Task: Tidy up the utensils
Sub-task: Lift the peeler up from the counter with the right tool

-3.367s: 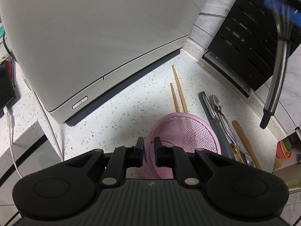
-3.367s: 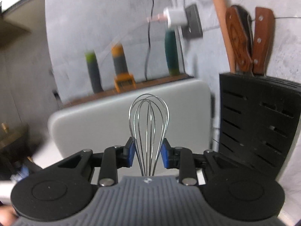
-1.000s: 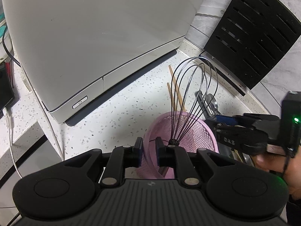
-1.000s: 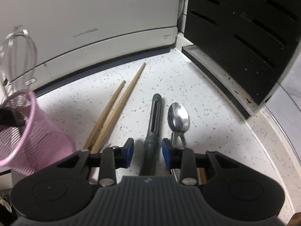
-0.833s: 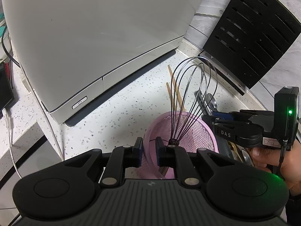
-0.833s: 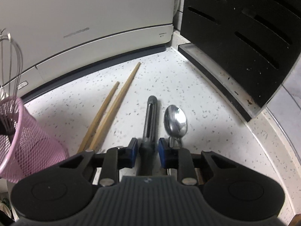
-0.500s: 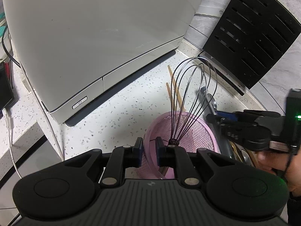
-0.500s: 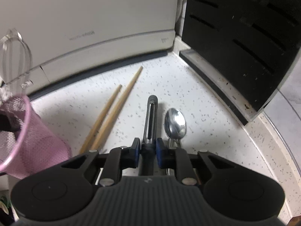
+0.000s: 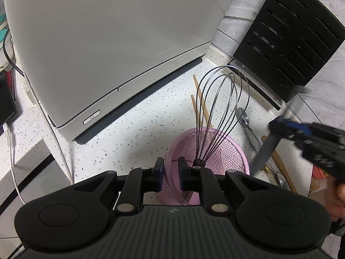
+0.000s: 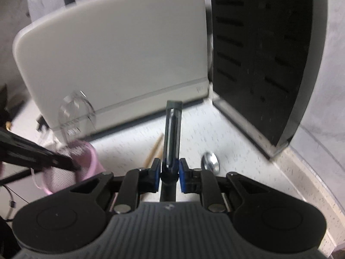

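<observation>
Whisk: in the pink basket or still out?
In. The whisk stands handle-down inside the pink mesh basket, wire loops sticking up above the rim.

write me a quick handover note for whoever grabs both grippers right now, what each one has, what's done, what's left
Left gripper: shut on the rim of the pink mesh utensil basket, steadying it on the speckled white countertop.
Right gripper: shut on the grey-handled peeler, lifted off the counter, not yet at the basket.
Done: the wire balloon whisk stands in the basket, handle down.
Left: drop the peeler in, then collect the two wooden chopsticks, the steel spoon and the other cutlery lying right of the basket, partly hidden by the right gripper.
</observation>
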Tool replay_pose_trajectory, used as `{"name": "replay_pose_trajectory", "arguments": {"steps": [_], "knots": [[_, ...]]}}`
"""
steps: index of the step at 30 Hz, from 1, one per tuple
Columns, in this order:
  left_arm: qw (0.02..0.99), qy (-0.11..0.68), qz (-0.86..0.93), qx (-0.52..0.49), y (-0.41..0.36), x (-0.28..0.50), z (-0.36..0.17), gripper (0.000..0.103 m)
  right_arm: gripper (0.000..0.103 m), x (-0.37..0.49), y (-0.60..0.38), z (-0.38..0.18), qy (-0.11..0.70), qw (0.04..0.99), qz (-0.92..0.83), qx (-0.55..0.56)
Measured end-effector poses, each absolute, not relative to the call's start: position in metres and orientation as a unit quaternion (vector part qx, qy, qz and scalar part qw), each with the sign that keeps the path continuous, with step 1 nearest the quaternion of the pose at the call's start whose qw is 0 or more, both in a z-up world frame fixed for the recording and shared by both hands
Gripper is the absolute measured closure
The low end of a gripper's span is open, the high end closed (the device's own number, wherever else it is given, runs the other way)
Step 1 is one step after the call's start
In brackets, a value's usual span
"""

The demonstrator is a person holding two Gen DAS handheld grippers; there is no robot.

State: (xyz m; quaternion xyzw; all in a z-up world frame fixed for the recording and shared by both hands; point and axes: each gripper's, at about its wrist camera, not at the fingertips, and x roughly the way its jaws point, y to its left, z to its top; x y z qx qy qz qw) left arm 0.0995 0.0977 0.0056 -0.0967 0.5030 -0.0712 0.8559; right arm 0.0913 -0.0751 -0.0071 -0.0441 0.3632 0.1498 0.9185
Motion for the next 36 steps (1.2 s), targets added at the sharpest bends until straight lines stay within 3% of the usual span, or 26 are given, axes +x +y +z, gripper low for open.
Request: {"name": "replay_pose_trajectory", "arguments": {"steps": [15,36], "knots": [[0.857,0.503,-0.067,-0.093,0.095,0.1,0.005,0.087,0.089,0.051,-0.041,0.069,0.241,0.946,0.214,-0.045],[0.855,0.505,-0.071,-0.094,0.096,0.101,0.004,0.087,0.089,0.073,0.003,0.008,0.323,0.91,0.24,-0.097]]}}
